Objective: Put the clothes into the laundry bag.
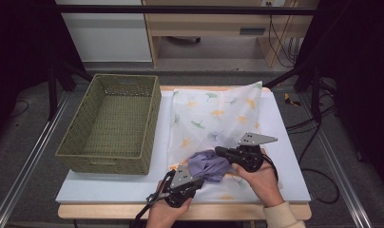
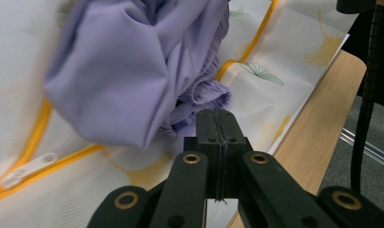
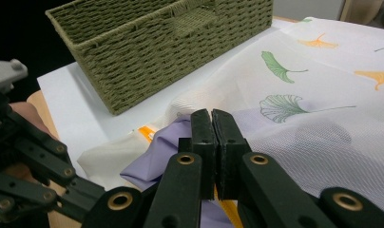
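A crumpled purple cloth [image 1: 209, 165] lies at the near opening of a white mesh bag [image 1: 214, 114] printed with ginkgo leaves and edged in orange. My left gripper [image 1: 201, 180] comes in from the front and is shut, its tips pinching the cloth's gathered hem [image 2: 204, 97]. In its own view the left gripper [image 2: 217, 116] has its pads pressed together. My right gripper [image 1: 217, 151] reaches in from the right and is shut on the bag's edge. In the right gripper view, orange trim [image 3: 230, 211] runs out beneath the right gripper [image 3: 212, 116], beside the purple cloth [image 3: 152, 161].
An empty green woven basket [image 1: 149, 128] stands on the left of the white mat [image 1: 109, 187], with its wall [image 3: 157, 57] close beyond the bag. The wooden table edge [image 2: 313, 133] runs just behind the bag's near end. Black frame posts flank the table.
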Demonstrator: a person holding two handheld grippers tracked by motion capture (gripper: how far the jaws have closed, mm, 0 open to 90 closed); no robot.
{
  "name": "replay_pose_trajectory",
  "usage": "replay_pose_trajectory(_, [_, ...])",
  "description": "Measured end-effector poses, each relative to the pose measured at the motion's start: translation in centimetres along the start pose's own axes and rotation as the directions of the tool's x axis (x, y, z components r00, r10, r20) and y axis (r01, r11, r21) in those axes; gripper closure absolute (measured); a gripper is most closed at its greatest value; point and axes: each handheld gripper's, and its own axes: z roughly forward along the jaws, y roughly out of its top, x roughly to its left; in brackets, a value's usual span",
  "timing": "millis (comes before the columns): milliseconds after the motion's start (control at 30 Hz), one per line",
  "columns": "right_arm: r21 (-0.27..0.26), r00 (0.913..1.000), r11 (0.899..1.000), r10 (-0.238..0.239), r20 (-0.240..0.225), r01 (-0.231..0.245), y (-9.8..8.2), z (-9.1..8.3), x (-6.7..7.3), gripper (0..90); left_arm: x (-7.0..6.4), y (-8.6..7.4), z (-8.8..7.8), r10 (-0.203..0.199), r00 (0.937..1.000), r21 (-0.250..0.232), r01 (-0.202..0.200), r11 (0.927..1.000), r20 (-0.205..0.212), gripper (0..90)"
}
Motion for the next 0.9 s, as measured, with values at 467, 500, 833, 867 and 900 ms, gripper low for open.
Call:
replay_pose_trajectory(467, [0.012,1.0,1.0,0.0,0.002,0.0,-0.2,0.2,-0.4,88.8,-0.3,0.9,3.9,0.05,0.9979,0.068,-0.047,0.9965,-0.042,89.8])
replay_pose_trajectory(500, [0.011,1.0,1.0,0.0,0.002,0.0,-0.2,0.2,-0.4,88.8,-0.3,0.9,4.1,0.066,0.996,0.069,-0.061,0.9957,-0.06,89.8])
replay_pose_trajectory(833, [0.019,1.0,1.0,-0.001,-0.001,0.001,-0.2,0.3,-0.3,88.8,0.5,1.3,5.6,0.047,0.9959,0.088,-0.04,0.9953,-0.077,89.9])
replay_pose_trajectory(867, [0.019,1.0,1.0,0.0,0.0,0.0,-0.2,0.3,-0.3,88.8,0.6,1.3,5.7,0.047,0.9959,0.09,-0.039,0.9951,-0.078,89.8])
replay_pose_trajectory(900, [0.019,1.0,1.0,0.0,0.0,0.0,-0.2,0.3,-0.3,88.8,0.8,1.5,5.8,0.038,0.996,0.09,-0.031,0.9955,-0.081,89.9])
